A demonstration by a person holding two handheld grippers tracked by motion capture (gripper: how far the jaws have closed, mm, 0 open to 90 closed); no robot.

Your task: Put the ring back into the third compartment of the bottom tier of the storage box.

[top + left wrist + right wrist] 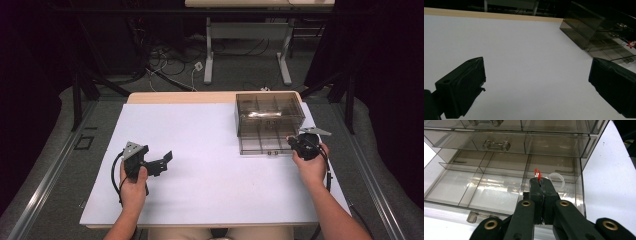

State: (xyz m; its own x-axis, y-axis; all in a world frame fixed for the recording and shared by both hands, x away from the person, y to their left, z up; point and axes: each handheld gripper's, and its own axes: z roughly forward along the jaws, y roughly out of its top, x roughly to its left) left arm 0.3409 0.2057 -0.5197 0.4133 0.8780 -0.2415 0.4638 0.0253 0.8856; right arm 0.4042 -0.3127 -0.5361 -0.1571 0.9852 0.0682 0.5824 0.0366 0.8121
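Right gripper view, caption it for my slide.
Shut right tool pinches a small red-tipped item over the open drawer.

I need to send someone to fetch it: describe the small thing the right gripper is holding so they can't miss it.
Start at the smoky clear drawer organizer at the far right of the white table; its bottom drawer is pulled open toward the person. Over the drawer's right-hand compartment, the right gripper is shut on a tiny red and white piece with a thin clear loop beside it, the sole spot of colour there.
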